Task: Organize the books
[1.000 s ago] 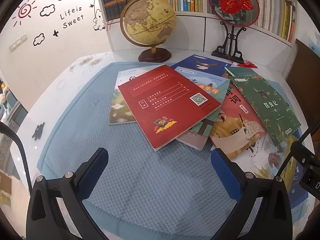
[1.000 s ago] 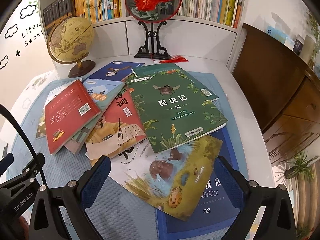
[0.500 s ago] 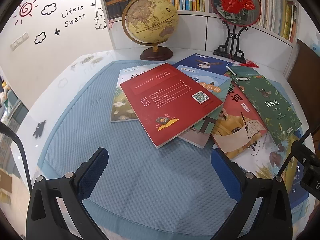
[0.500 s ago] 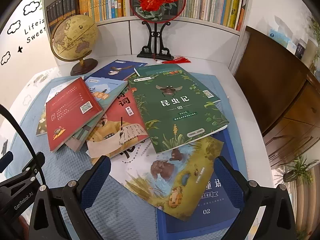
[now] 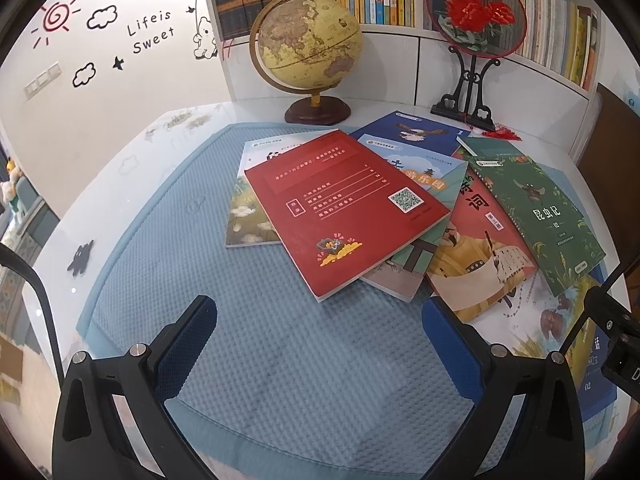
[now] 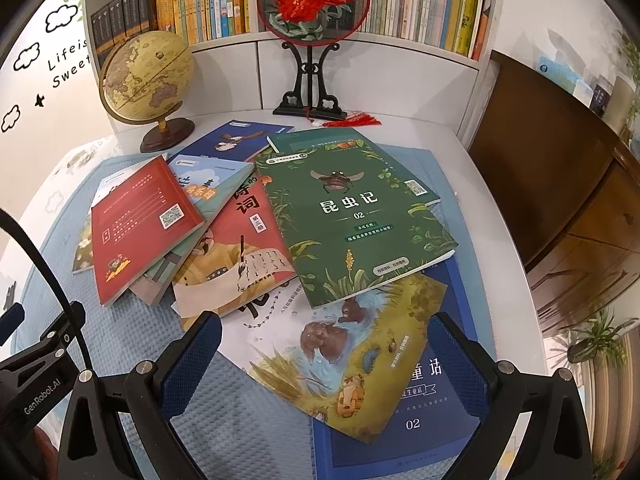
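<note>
Overlapping glossy books; red book topmost

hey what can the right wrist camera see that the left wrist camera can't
Only the right wrist view shows the wooden cabinet, the potted plant beyond the table edge, and the whole dark blue book marked 02 under the duck-picture book. Only the left wrist view shows the sun and tree wall stickers and the light switches. Both show the globe, the embroidered fan, the red book, the green insect book and the blue mat.
</note>
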`<state>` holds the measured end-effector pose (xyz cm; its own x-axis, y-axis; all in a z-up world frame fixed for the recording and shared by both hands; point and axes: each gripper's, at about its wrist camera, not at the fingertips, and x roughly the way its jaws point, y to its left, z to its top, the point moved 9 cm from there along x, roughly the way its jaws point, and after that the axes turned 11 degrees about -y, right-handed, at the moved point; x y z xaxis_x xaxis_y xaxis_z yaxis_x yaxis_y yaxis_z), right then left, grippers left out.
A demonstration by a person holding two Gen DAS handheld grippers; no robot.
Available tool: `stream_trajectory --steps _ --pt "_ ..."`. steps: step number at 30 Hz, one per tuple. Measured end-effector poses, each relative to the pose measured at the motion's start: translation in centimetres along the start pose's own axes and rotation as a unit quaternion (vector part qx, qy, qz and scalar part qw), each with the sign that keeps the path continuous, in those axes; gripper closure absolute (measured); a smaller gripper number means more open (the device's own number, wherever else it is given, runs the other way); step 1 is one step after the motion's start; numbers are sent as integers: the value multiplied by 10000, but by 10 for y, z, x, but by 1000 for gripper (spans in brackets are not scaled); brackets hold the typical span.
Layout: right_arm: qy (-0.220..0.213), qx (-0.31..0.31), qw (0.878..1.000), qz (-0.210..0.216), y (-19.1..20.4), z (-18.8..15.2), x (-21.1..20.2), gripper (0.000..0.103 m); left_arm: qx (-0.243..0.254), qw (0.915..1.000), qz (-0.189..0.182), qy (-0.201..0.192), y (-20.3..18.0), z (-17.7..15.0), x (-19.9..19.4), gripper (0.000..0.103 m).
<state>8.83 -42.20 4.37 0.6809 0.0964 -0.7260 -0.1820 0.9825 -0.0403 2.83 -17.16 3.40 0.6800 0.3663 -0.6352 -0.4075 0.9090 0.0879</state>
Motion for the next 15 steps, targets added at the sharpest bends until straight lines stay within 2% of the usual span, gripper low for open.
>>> stream_trajectory --steps 15 --pt "38 -121 9999 62 12 -2 2 1 -94 9999 73 63 13 -5 3 1"
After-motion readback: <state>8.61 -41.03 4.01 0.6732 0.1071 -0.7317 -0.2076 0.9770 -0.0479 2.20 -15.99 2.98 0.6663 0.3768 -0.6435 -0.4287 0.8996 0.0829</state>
